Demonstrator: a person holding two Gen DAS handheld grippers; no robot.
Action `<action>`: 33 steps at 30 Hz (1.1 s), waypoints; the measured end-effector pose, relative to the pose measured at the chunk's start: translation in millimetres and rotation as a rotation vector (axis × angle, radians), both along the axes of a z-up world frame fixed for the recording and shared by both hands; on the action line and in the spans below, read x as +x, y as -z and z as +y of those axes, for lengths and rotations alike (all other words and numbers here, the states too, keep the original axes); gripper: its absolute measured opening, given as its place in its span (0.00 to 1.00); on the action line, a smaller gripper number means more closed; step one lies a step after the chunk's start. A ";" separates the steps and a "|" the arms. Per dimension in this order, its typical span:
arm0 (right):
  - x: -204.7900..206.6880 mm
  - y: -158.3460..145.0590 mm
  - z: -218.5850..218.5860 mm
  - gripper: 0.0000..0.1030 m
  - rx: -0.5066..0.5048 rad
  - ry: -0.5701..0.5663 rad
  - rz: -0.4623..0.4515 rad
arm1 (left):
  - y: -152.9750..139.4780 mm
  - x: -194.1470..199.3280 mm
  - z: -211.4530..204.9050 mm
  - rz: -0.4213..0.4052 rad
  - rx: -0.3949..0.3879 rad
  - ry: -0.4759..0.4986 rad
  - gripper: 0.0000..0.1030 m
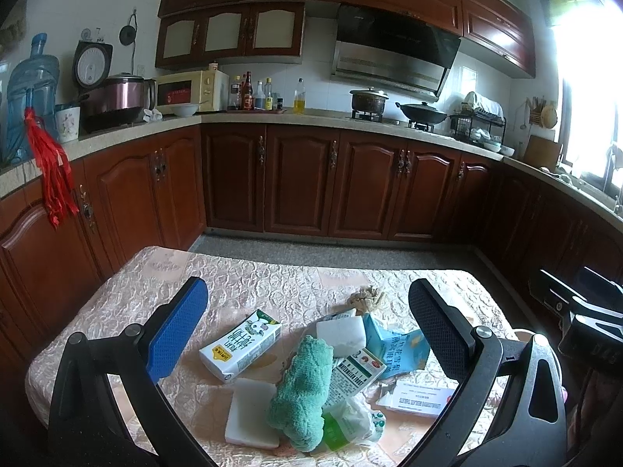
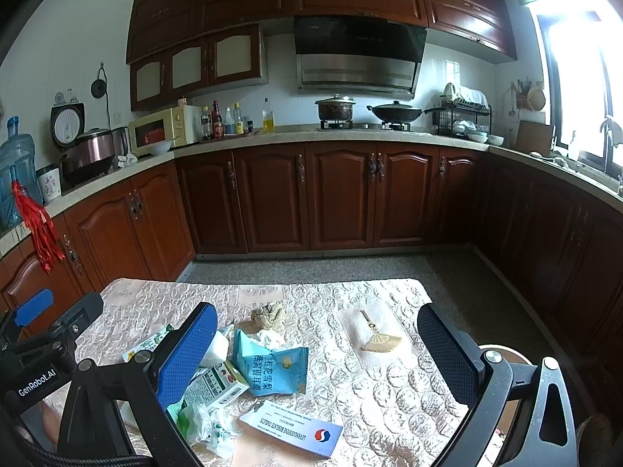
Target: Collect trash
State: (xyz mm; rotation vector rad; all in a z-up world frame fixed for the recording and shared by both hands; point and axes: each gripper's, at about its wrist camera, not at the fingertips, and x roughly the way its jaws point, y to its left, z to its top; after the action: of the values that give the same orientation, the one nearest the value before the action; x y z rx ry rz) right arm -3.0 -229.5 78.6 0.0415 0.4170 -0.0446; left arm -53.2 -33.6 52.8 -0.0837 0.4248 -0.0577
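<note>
Home kitchen: wood cabinets [image 1: 300, 179], range hood [image 1: 393, 54], stove pots [image 1: 368, 100], microwave [image 1: 190, 91]

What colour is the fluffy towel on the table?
Teal green towel; clearest in the left wrist view.

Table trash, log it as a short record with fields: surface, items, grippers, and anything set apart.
surface: table with a quilted cover
items: milk carton, green cloth, blue packet, tablet box, crumpled bag, paper wad
left gripper: open, holding nothing
right gripper: open, holding nothing
set apart: fan charm, to the right of the pile
</note>
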 end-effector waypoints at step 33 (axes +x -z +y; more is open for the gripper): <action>15.4 22.1 -7.1 0.99 -0.042 0.003 0.103 | 11.1 15.7 36.9 0.105 -0.040 -0.016 1.00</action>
State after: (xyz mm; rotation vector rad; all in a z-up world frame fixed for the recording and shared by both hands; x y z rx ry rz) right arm 12.5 -236.6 56.5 -0.0015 0.5190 -0.0582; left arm -37.5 3.3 41.7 -0.1300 0.5282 -0.0459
